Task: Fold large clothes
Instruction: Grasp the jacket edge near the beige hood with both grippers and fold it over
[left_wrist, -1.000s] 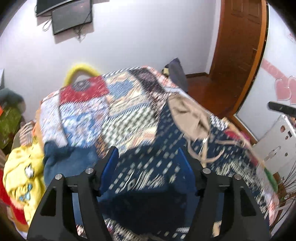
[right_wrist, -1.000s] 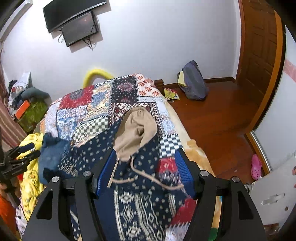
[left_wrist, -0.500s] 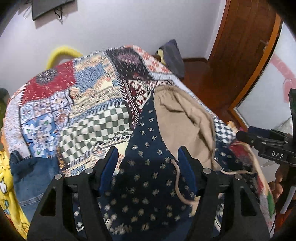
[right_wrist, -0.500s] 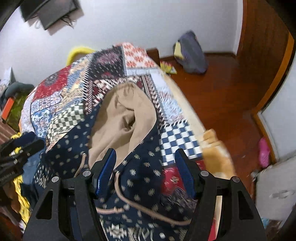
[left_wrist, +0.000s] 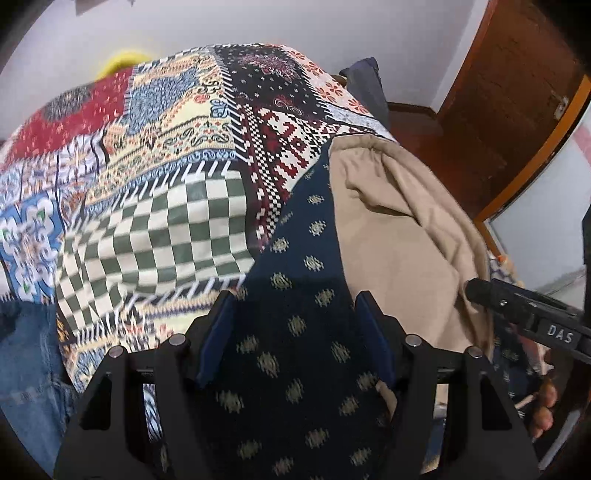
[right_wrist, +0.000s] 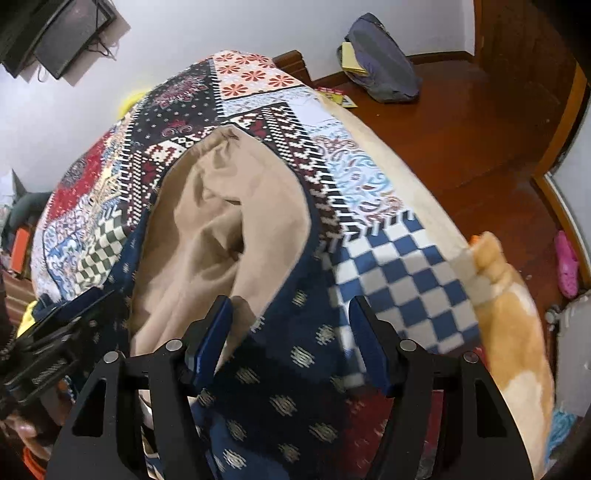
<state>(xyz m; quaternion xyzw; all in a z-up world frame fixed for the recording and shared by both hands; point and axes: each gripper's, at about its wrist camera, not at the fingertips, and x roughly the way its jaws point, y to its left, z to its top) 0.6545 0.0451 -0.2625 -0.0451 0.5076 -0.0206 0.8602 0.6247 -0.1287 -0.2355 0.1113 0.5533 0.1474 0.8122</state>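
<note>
Here the navy patterned hoodie (left_wrist: 306, 332) lies spread on a bed under a patchwork bedspread (left_wrist: 155, 206), its tan-lined hood (left_wrist: 399, 229) open and facing up toward the far end of the bed. In the left wrist view, the left tool (left_wrist: 295, 325) hangs low over the navy fabric beside the hood, its 2 blue-padded fingers (left_wrist: 218, 332) set wide apart with cloth showing between them but nothing pinched. At the right edge of that view the right tool (left_wrist: 517, 310) reaches in, its black tip lying at the hood's outer rim; whether it touches the cloth cannot be told.

In the right wrist view, the right tool (right_wrist: 291, 332) also stands wide, its fingers (right_wrist: 365, 339) straddling the navy edge of the hoodie (right_wrist: 288, 369) where it meets the hood (right_wrist: 221, 221), with no fabric held between the pads. The left tool (right_wrist: 62, 325) shows at the left side, dark and blurred, just beside the hood's other edge. The bedspread (right_wrist: 388, 266) shows a blue-and-white check patch right of the garment, and an orange-and-cream blanket (right_wrist: 509, 302) hangs off the bed's near corner.

Blue denim (left_wrist: 26, 362) lies at the left side of the bed. On the wooden floor (right_wrist: 461, 122) beyond the bed sit a grey bag (right_wrist: 384, 70) against the wall and a pink slipper (right_wrist: 567, 262) near the right edge. A dark screen (right_wrist: 62, 37) is mounted on the white wall.
</note>
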